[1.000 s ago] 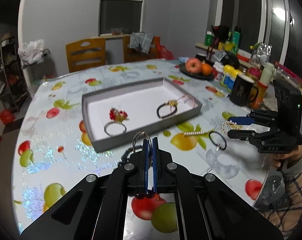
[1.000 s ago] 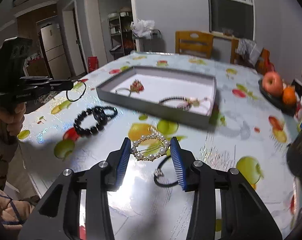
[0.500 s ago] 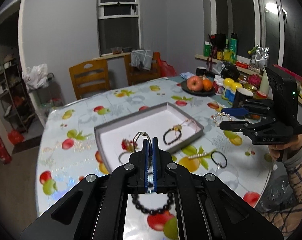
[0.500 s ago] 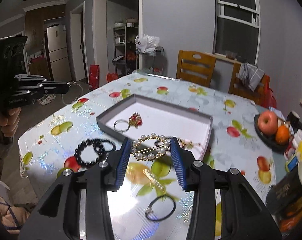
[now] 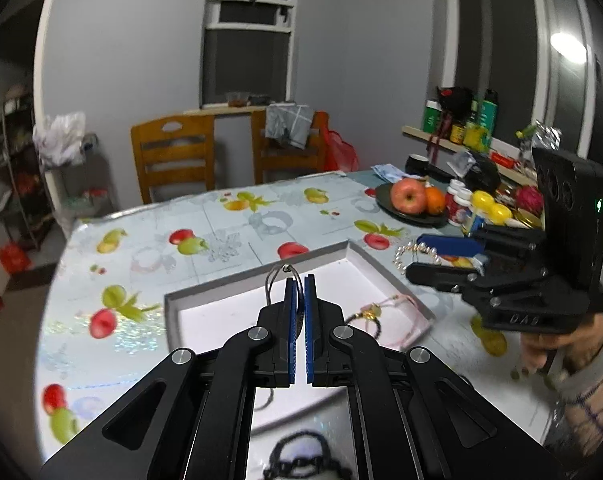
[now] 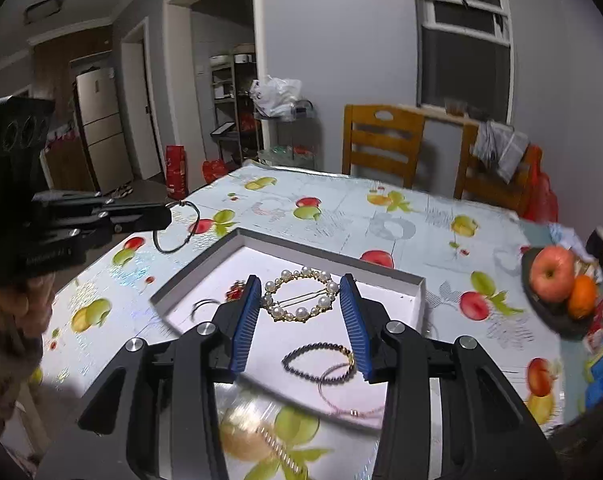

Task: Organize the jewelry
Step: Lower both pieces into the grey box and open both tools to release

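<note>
Blue ribbed pads, nearest in each wrist view, head this entry. Right gripper (image 6: 300, 294): jaws set moderately apart, clamped on the outer rim of a pearl hoop clip (image 6: 299, 295), which spans the gap flat between them and hangs above the tray (image 6: 415, 280). Left gripper (image 5: 300, 286): jaws nearly together, pinching a thin wire hoop (image 5: 282, 285) that stands up past the pad tips at 12 o'clock.

Beneath the right gripper, on the tray's white floor: a dark bead bracelet (image 6: 317, 362) at 6 o'clock, a pink cord bracelet (image 6: 343, 392) trailing over the near wall at 5 o'clock, a red ornament (image 6: 237, 292) and a plain ring (image 6: 203, 307) at 9 o'clock. Outside the tray, on the fruit-print tablecloth (image 6: 381, 216): a gold bar clip (image 6: 279, 450) at 6 o'clock in the right view, a black bead string (image 5: 301, 460) at 6 o'clock in the left view. Farther off: a fruit plate (image 6: 557, 312) at 3 o'clock, wooden chairs (image 6: 381, 144) at 12 o'clock.

Risks, judged: the pearl hoop clip is held only at two rounded points and may swivel or spring out if the jaws ease unevenly; released from this height it could bounce onto the bead bracelet or snag the cord. The wire hoop is slight and may slip through the pads unnoticed. Both grippers converge on one tray, so a collision is possible.
</note>
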